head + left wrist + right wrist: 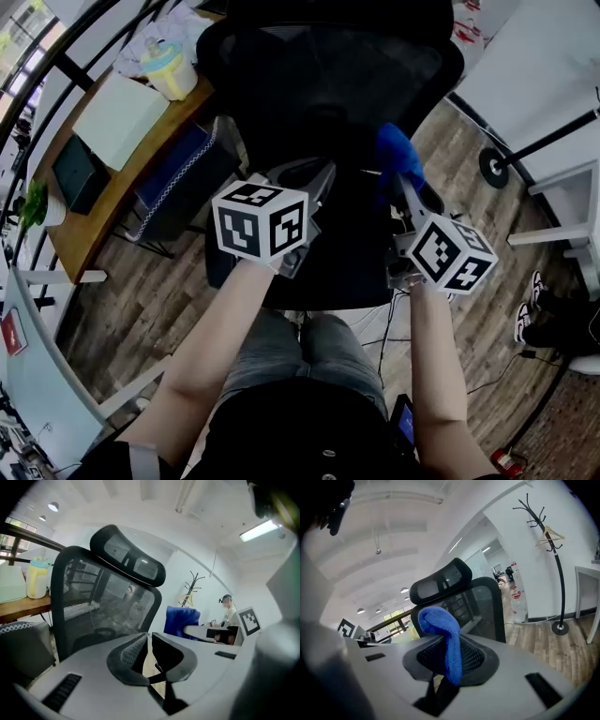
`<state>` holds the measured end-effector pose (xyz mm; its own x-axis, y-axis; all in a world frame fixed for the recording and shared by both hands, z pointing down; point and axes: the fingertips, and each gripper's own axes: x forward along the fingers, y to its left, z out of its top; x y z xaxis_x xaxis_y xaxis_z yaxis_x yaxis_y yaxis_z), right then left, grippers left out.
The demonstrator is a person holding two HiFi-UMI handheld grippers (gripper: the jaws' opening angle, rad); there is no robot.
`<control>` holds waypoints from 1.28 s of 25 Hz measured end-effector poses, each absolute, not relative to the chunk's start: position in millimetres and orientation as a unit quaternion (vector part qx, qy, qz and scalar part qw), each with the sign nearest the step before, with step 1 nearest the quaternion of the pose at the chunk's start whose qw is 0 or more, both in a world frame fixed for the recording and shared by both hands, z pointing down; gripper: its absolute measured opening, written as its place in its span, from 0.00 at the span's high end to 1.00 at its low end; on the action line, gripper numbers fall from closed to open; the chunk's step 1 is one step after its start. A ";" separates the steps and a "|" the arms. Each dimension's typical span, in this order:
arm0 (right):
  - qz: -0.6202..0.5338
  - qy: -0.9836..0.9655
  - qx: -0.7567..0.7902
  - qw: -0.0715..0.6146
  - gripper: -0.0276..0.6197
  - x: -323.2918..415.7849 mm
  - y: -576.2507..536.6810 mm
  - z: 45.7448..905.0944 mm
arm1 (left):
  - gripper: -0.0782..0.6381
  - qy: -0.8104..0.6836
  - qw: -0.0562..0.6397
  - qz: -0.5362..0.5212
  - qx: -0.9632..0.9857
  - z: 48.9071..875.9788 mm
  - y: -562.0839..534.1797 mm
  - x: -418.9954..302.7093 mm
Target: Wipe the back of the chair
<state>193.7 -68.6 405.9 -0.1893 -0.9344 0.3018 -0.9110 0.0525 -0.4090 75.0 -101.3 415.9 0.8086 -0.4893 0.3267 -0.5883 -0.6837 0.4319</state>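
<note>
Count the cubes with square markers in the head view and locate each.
2. One cube tops the left gripper, centre-left; the other cube tops the right gripper, centre-right, which grips the blue cloth. None looks hidden.

The head view looks steeply down from above the chair (347, 75), close over it. Both gripper views sit lower, near the chair, tilted up at its mesh back (103, 597) (ceiling fills their upper halves). All three share that back; the gripper views also share the headrest (440, 583).
</note>
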 end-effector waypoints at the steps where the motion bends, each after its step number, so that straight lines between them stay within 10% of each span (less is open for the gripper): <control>1: -0.258 0.728 -0.635 0.023 0.83 188.2 -63.0 400.2 | 0.83 -0.297 0.263 0.088 0.914 409.8 -96.3 68.5; 32: -0.179 0.788 -0.584 0.081 0.83 98.1 -9.8 318.4 | 0.83 -0.302 0.206 0.036 0.930 332.2 -45.3 -1.2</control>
<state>98.1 -9.8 318.4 -0.3046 -0.9489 0.0820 -0.8910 0.2534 -0.3767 -1.2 -45.3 332.2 0.8152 -0.5467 0.1913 -0.5764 -0.7333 0.3606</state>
